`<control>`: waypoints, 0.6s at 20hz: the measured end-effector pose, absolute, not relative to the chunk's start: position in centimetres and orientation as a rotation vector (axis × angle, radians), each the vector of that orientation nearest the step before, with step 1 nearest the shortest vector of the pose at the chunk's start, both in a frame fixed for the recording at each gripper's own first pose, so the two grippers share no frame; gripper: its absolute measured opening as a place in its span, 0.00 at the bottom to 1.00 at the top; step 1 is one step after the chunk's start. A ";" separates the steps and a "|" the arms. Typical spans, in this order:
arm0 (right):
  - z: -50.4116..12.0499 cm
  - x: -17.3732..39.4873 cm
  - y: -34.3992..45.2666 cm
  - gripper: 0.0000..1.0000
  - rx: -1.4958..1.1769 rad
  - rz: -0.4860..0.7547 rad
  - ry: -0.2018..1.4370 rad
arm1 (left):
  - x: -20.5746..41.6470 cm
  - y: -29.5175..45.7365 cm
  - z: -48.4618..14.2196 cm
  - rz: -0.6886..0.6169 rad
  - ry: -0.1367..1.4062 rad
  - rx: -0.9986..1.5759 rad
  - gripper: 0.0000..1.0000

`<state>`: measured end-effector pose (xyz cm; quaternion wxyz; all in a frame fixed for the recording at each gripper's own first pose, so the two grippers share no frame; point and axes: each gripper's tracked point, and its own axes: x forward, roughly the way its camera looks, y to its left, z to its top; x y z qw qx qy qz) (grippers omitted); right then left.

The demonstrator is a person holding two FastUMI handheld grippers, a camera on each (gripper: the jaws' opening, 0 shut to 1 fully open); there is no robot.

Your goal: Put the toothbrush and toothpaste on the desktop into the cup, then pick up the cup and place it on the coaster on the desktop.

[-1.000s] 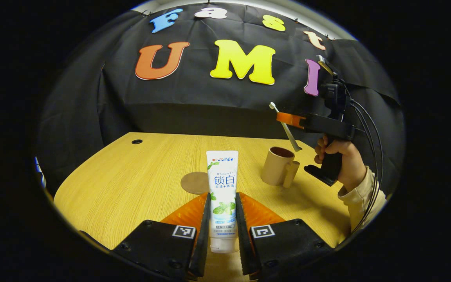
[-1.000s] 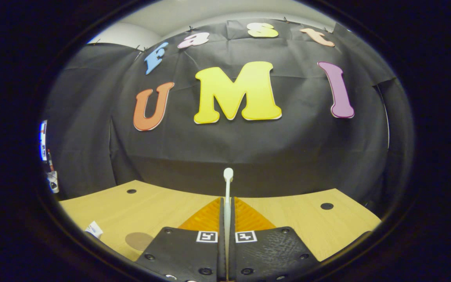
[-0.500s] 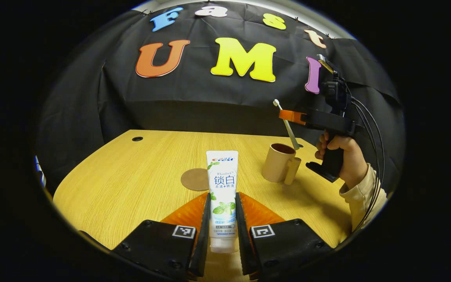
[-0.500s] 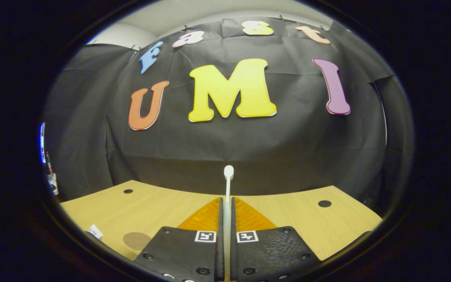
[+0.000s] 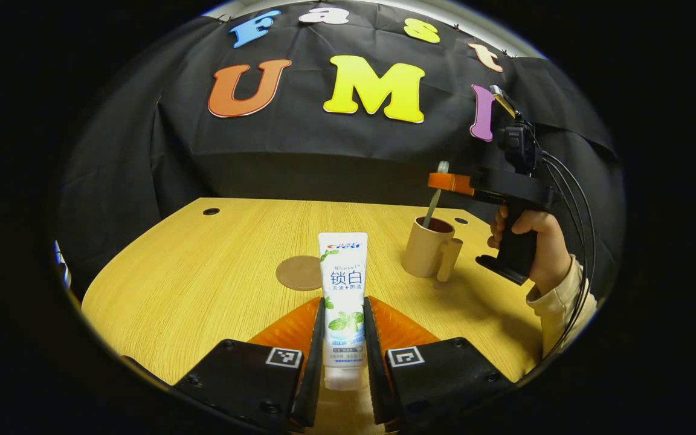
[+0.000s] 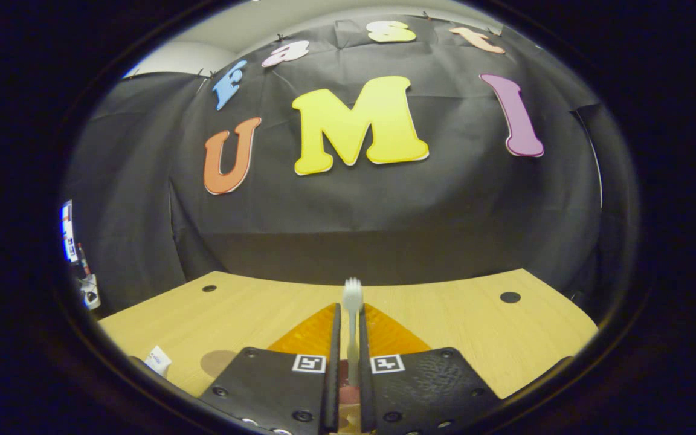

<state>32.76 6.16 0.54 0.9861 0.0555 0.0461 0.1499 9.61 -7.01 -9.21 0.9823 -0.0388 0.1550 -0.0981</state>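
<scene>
The lower end of the one toothbrush (image 5: 434, 202) is hidden inside the single cup (image 5: 425, 248) at right of centre in the left gripper view; whether the right tool (image 5: 444, 181) above it grips the toothbrush we cannot tell. Our left tool (image 5: 343, 329) is clamped on the one toothpaste tube (image 5: 342, 290), its cap cut off between the fingers. One coaster (image 5: 299, 273) lies on the worktop (image 5: 203, 284) left of the cup.

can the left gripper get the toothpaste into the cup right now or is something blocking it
Probably not yet. The left gripper holds the toothpaste, but the right gripper hangs right over the cup, with the toothbrush standing in the mouth. Once that gripper backs off, the way looks free.
</scene>
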 end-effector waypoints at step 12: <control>1.4 28.3 -0.9 0.98 0.023 0.242 -0.064 | 14.6 -12.9 -5.3 -0.200 0.188 -0.103 0.37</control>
